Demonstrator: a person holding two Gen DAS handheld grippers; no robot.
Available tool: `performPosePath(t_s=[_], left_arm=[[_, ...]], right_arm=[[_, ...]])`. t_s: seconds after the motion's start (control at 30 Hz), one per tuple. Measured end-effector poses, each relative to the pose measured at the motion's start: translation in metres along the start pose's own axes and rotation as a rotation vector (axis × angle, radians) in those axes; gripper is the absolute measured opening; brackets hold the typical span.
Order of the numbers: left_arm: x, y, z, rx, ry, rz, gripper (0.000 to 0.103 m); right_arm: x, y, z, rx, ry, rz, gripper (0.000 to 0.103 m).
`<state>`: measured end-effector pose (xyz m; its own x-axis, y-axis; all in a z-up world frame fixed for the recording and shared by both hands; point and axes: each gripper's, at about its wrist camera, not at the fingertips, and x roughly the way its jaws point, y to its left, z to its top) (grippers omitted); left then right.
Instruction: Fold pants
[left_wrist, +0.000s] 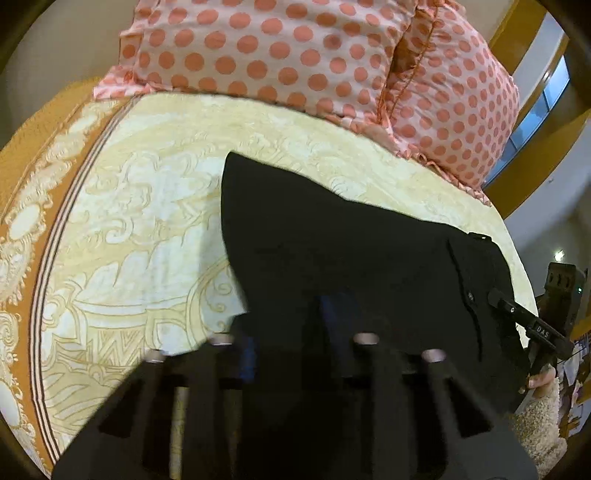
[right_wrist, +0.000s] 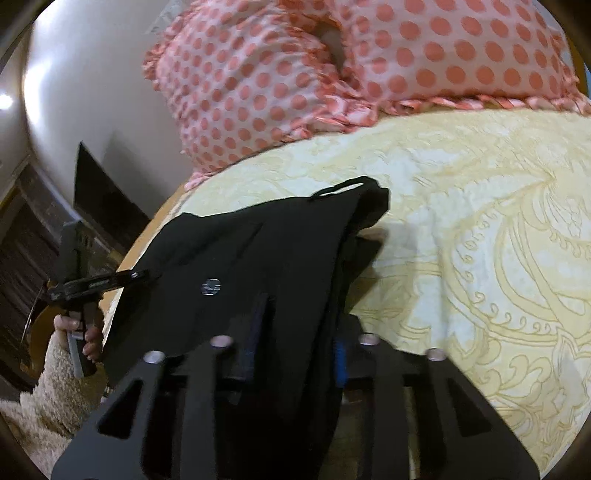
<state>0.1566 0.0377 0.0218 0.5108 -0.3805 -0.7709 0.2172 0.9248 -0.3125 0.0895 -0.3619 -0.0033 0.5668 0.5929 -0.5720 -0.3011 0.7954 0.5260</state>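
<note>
Left wrist view: left tongs (left_wrist: 284, 332) clamped on black pants (left_wrist: 351, 251).
Right wrist view: right tongs (right_wrist: 295, 332) clamped on the pants' bunched edge.
Pants: spread over the yellow bed (right_wrist: 461, 229), between both tongs.

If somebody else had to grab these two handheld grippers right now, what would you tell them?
Left gripper: shut on the black pants, near one edge.
Right gripper: shut on the pants too, at the waist end by the metal button.
The pants are bunched and partly lifted over the yellow bedspread; the polka-dot pillows lie beyond them.
Done: both ends gripped. How many folds are in cannot be told.
Left: probably lay the pants flat, finish folding, and let go.
</note>
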Motion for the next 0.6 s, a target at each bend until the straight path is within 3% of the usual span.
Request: performPosePath(t_s=[0.07, 0.27, 0.47, 0.6], left_arm=[[-0.003, -0.005, 0.002, 0.022, -0.011, 0.02, 0.009], [-0.018, -0.017, 0.015, 0.05, -0.059, 0.032, 0.005], [-0.018, -0.045, 0.06, 0.113, -0.133, 0.063, 0.005], [0.005, -0.054, 0.101, 0.123, -0.158, 0.087, 0.005]], right_arm=[[-0.004, 0.007, 0.004, -0.019, -0.011, -0.003, 0.021], [-0.009, 0.019, 0.027, -0.077, -0.028, -0.027, 0.018], [-0.012, 0.024, 0.074, -0.136, -0.112, -0.087, 0.014], [-0.004, 0.009, 0.105, -0.137, -0.167, -0.147, 0.014]])
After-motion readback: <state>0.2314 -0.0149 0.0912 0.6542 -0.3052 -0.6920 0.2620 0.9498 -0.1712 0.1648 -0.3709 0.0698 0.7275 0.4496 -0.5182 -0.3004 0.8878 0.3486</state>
